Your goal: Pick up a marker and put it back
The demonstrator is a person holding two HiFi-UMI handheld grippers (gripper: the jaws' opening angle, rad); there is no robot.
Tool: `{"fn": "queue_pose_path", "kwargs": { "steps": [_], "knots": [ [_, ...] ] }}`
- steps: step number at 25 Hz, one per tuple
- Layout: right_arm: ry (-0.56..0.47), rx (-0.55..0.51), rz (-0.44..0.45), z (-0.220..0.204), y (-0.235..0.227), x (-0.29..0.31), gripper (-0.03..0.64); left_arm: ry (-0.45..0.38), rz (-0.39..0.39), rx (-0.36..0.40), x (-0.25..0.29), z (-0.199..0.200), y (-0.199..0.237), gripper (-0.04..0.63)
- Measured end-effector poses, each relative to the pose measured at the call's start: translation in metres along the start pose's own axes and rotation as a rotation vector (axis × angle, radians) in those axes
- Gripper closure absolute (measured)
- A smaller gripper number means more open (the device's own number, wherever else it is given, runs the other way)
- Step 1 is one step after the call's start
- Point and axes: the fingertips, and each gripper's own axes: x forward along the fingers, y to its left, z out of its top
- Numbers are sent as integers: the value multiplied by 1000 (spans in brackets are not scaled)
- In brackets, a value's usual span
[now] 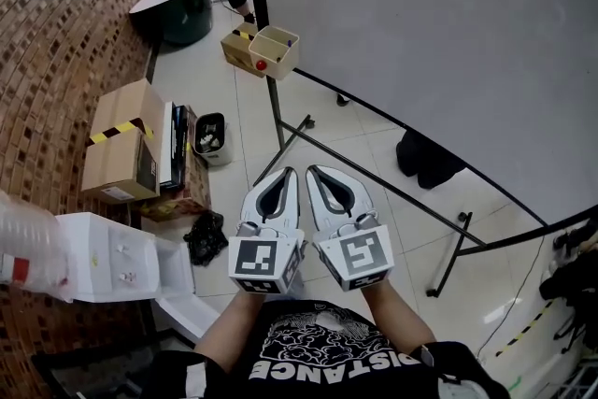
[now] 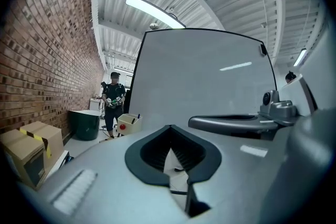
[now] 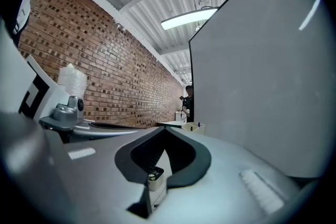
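Observation:
A beige marker tray [image 1: 274,51] hangs at the left edge of a big whiteboard [image 1: 420,14]. A blue-capped marker [image 1: 289,42] stands in it, with a red round thing [image 1: 261,64] on a second box beside it. My left gripper [image 1: 288,172] and right gripper [image 1: 316,171] are held side by side near my chest, well short of the tray. Both are shut with nothing between the jaws. In the left gripper view the left gripper [image 2: 170,126] points toward the tray [image 2: 129,123]. In the right gripper view the right gripper [image 3: 164,128] points along the whiteboard toward the tray [image 3: 192,127].
Cardboard boxes [image 1: 121,149] stand along the brick wall at left, with a small bin [image 1: 211,137] and a black bag [image 1: 206,236] on the floor. The whiteboard's black stand legs [image 1: 392,187] cross the floor ahead. A person [image 2: 113,99] stands far back by a dark green tub [image 1: 182,14].

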Motion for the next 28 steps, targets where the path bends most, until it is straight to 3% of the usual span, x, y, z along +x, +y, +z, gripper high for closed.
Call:
{"fn": "queue_pose_path", "kwargs": {
  "steps": [12, 28],
  "knots": [
    [9, 1, -45, 7, -25, 78, 617, 11, -45, 8, 63, 13, 51, 589],
    [-2, -21, -101, 15, -35, 155, 617, 0, -94, -21, 107, 21, 115, 591]
  ]
}}
